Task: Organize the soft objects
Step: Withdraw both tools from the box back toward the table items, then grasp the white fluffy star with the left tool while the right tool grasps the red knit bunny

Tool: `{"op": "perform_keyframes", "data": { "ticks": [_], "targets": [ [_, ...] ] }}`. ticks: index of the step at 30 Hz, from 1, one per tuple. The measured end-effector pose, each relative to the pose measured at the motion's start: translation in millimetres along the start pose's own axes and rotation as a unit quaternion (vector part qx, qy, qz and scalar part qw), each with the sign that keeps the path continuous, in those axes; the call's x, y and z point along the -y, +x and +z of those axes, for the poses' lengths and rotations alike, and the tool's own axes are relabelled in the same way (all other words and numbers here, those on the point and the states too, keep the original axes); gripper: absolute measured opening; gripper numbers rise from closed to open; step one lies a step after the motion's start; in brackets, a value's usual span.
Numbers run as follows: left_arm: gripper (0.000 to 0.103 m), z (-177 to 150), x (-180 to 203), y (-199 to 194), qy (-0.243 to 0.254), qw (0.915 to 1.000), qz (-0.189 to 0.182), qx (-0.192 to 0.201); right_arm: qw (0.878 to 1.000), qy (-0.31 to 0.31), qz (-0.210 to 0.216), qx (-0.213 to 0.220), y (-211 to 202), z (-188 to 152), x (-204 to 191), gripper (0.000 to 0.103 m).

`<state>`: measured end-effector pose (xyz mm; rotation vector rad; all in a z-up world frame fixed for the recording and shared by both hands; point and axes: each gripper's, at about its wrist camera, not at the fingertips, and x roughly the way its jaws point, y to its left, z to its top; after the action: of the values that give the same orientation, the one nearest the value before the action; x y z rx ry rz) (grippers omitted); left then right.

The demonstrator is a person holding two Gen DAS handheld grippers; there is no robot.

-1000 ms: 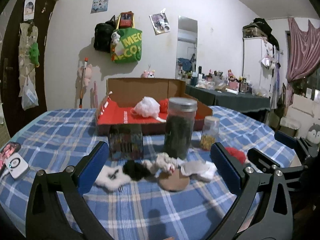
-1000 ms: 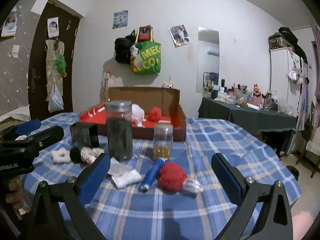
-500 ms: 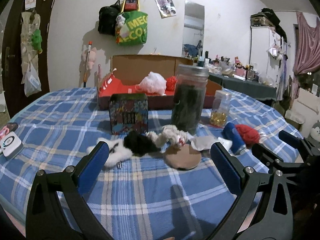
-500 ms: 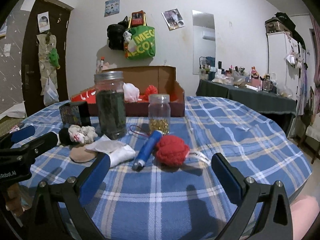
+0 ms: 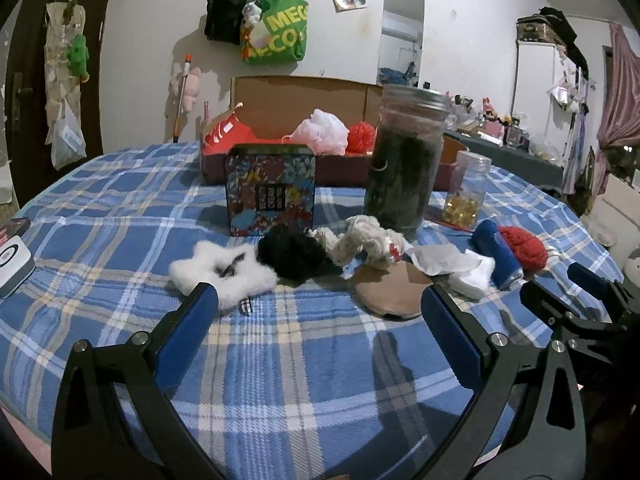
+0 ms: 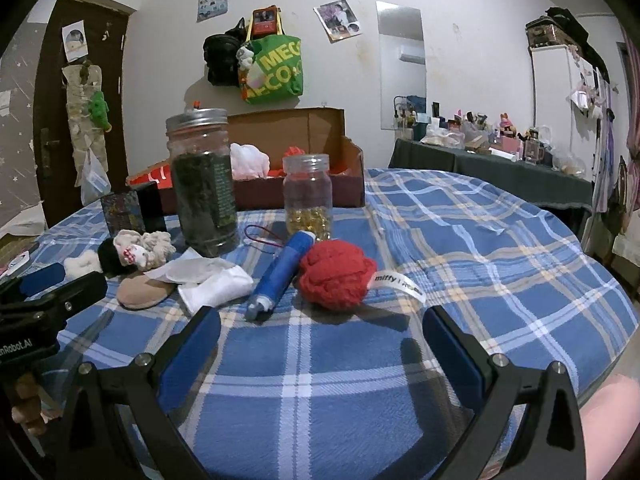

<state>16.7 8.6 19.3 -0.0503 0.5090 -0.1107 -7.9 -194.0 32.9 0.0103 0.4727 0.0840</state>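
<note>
Soft things lie in a row on the blue plaid table: a white fluffy piece (image 5: 224,274), a black pom-pom (image 5: 290,254), a cream knotted rope toy (image 5: 360,242), a tan pad (image 5: 394,290), white cloth (image 6: 214,284) and a red knitted ball (image 6: 336,274). My left gripper (image 5: 318,322) is open, low over the table just short of the white fluffy piece and tan pad. My right gripper (image 6: 320,338) is open right before the red ball. A cardboard box (image 5: 298,104) at the back holds a pink-white puff (image 5: 322,132) and a red yarn ball (image 5: 360,138).
A tall dark-filled jar (image 5: 406,156), a patterned tin (image 5: 270,194), a small jar of yellow capsules (image 6: 308,196) and a blue tube (image 6: 280,276) stand or lie among the soft things. A white device (image 5: 12,262) sits at the table's left edge. A hand (image 6: 24,408) holds the left gripper.
Both grippers have dropped lower and moved forward toward the row of soft things, which now looks larger and closer. Both stay open and hold nothing.
</note>
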Motion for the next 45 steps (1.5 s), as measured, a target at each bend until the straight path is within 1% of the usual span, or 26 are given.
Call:
{"op": "perform_keyframes", "data": {
  "ticks": [8, 14, 21, 26, 29, 31, 35, 36, 37, 38, 39, 40, 41, 42, 43, 44, 45],
  "targets": [
    [0.103, 2.4, -4.0, 2.6, 0.0, 0.9999, -0.005, -0.012, 1.0, 0.0, -0.003, -0.004, 4.8, 0.5, 1.4, 0.103],
    [0.103, 12.3, -13.7, 2.2, 0.003, 0.9996, -0.01, -0.025, 1.0, 0.004, -0.002, -0.012, 9.3, 8.8, 8.1, 0.103],
    [0.103, 26.8, -33.2, 4.6, 0.008, 0.9992, 0.003, -0.04, 1.0, -0.001, 0.0, -0.023, 13.2, 22.2, 21.1, 0.103],
    [0.103, 37.6, -49.8, 13.0, 0.003, 0.998, 0.011, -0.061, 0.999, 0.0, 0.002, -0.032, 17.4, 30.9, 29.2, 0.103],
    [0.103, 40.6, -54.8, 20.8, 0.011, 0.9964, 0.006, -0.084, 0.999, 0.002, 0.005, -0.041, 22.3, 36.1, 33.2, 0.103],
    [0.103, 42.0, -57.0, 26.8, 0.018, 0.9947, 0.0, -0.101, 0.999, 0.008, 0.012, -0.052, 27.8, 39.6, 37.1, 0.103],
    [0.103, 43.1, -59.0, 36.1, 0.028, 0.9923, 0.005, -0.12, 0.997, 0.011, 0.023, -0.074, 39.8, 42.5, 39.1, 0.101],
    [0.102, 42.8, -58.4, 38.9, 0.033, 0.9914, 0.005, -0.127, 0.996, 0.01, 0.027, -0.079, 42.6, 42.9, 38.8, 0.098],
    [0.097, 41.7, -57.1, 42.9, 0.038, 0.9898, 0.003, -0.137, 0.996, 0.008, 0.03, -0.086, 45.9, 43.1, 38.0, 0.095],
    [0.086, 40.3, -55.8, 45.9, 0.041, 0.9886, 0.001, -0.145, 0.995, 0.006, 0.03, -0.092, 48.7, 43.1, 36.5, 0.093],
    [0.08, 38.6, -54.7, 49.3, 0.044, 0.987, -0.003, -0.154, 0.995, 0.003, 0.033, -0.099, 51.8, 43.0, 35.4, 0.088],
    [0.078, 36.9, -53.9, 53.1, 0.046, 0.9854, -0.006, -0.164, 0.994, 0.002, 0.039, -0.106, 55.0, 42.2, 34.8, 0.078],
    [0.068, 37.0, -53.9, 53.1, 0.047, 0.9863, -0.006, -0.158, 0.993, 0.003, 0.048, -0.112, 57.8, 40.6, 35.1, 0.073],
    [0.062, 37.1, -53.5, 52.4, 0.048, 0.9867, -0.01, -0.155, 0.99, 0.012, 0.074, -0.117, 59.7, 39.1, 35.9, 0.061],
    [0.057, 36.8, -52.0, 51.2, 0.054, 0.987, -0.015, -0.151, 0.989, 0.017, 0.089, -0.121, 60.8, 38.8, 35.5, 0.039],
    [0.056, 36.3, -51.3, 50.5, 0.056, 0.987, -0.016, -0.149, 0.988, 0.017, 0.093, -0.121, 60.5, 38.2, 34.6, 0.037],
    [0.055, 36.0, -50.9, 49.9, 0.057, 0.9871, -0.016, -0.148, 0.989, 0.014, 0.091, -0.118, 58.7, 38.3, 33.2, 0.037]
  ]
}}
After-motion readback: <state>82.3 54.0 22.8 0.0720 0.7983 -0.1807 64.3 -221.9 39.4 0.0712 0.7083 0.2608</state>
